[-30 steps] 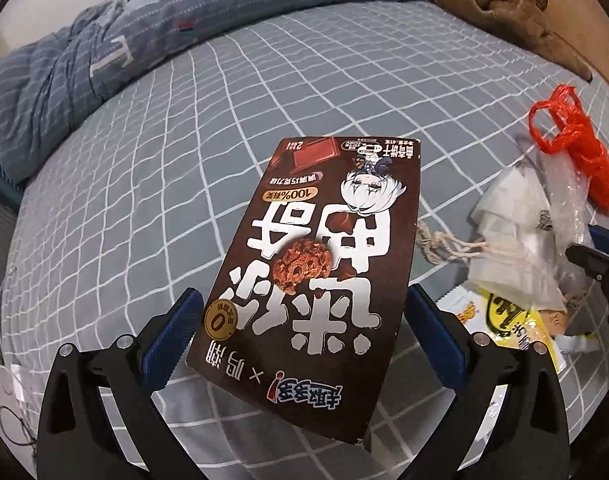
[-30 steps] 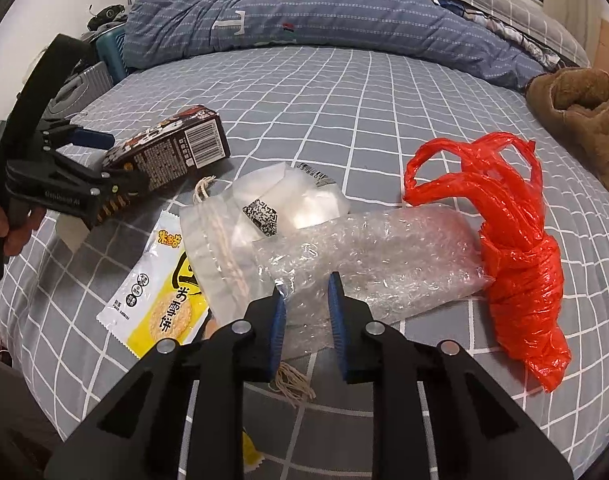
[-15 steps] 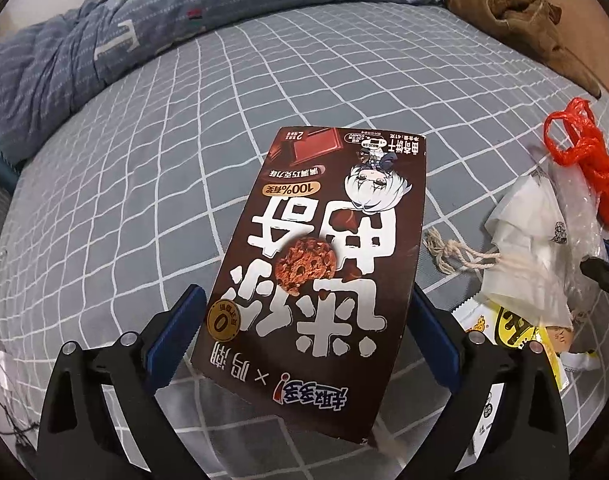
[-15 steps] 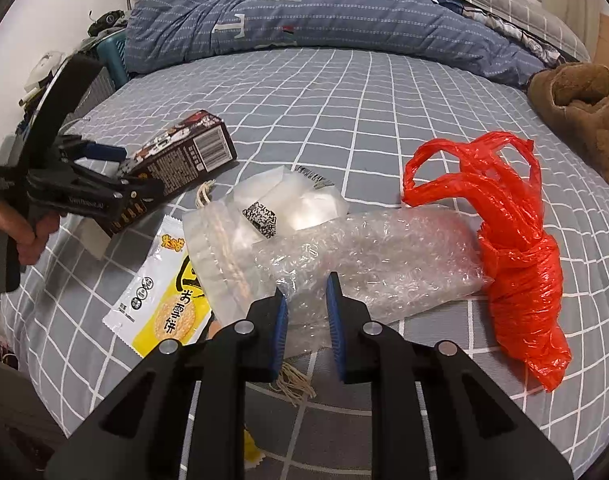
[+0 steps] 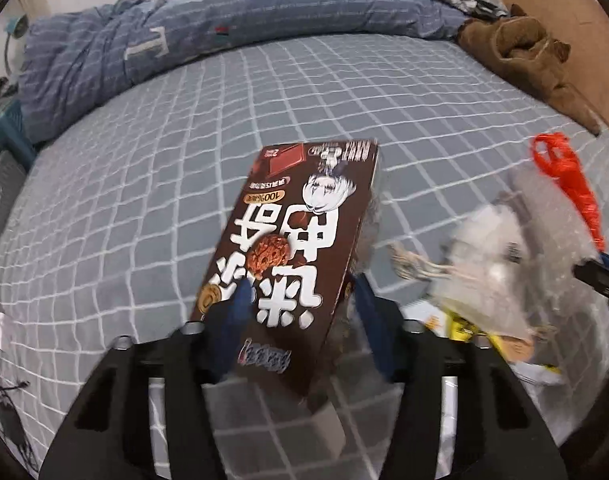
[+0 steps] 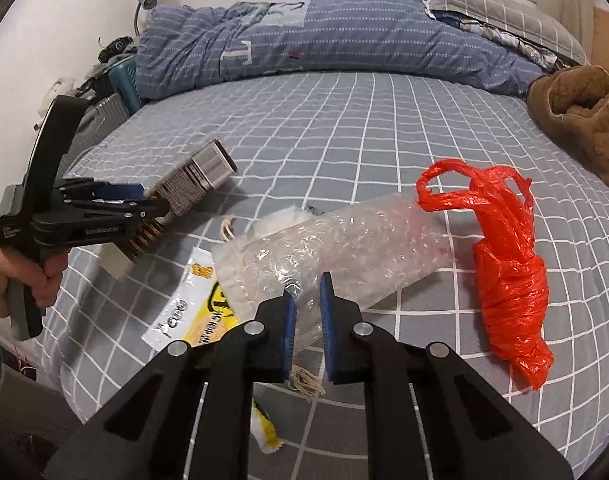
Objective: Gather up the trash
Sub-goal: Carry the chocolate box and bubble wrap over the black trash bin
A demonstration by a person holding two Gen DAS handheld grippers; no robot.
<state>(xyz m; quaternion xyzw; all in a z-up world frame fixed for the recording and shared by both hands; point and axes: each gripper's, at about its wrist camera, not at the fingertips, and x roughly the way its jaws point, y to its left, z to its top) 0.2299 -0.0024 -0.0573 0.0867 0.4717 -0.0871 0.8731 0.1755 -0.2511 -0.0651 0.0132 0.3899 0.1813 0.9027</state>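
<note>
Trash lies scattered on a bed [image 6: 384, 128] with a grey checked sheet: a brown snack box [image 5: 292, 248], a bubble-wrap bag [image 6: 344, 240], a yellow wrapper [image 6: 200, 312], a bit of string [image 6: 306, 384] and a knotted red plastic bag [image 6: 508, 280]. The left gripper [image 5: 300, 320] has the brown snack box between its blue pads, and its jaws are closing on the box's lower end; the right wrist view shows the box tilted with its near end raised off the sheet. A hand [image 6: 8, 276] holds that gripper's handle at the left edge. The right gripper [image 6: 306, 328] has its jaws closed on the near edge of the bubble-wrap bag, which stretches away toward the red plastic bag. A blue striped quilt [image 6: 304, 40] is bunched along the far side of the bed, and a brown fleece garment [image 6: 580, 116] sits at the right.
</note>
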